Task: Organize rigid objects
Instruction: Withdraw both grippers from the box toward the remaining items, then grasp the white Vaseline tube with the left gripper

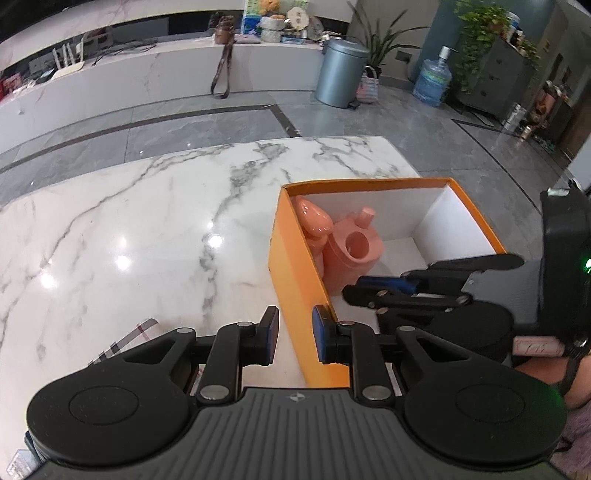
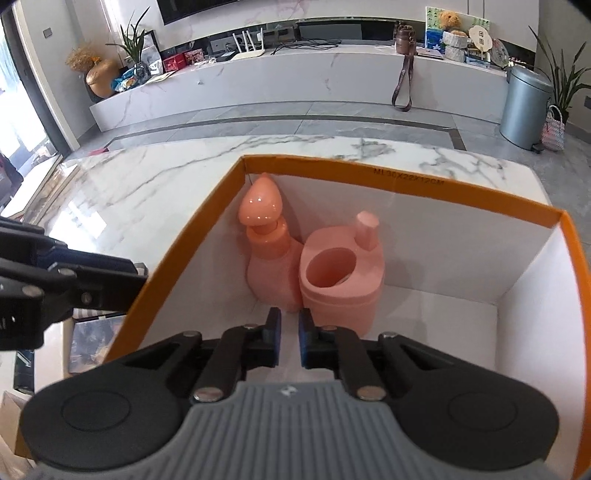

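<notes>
With both pink items, the bottle [image 2: 271,258] and the cup [image 2: 341,280], upright in the far-left corner of the box [image 2: 406,184] on the desk [image 2: 147,177], the right gripper [image 2: 289,332] hangs just before them, jaws narrow and empty, while the left gripper [image 1: 295,332], jaws narrow, straddles the box's near-left wall.

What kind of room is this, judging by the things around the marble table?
Most likely a home living room. A long marble TV console runs along the wall, holding a white router and ornaments; potted plants, a water jug and a grey pedal bin stand on the tiled floor.
</notes>
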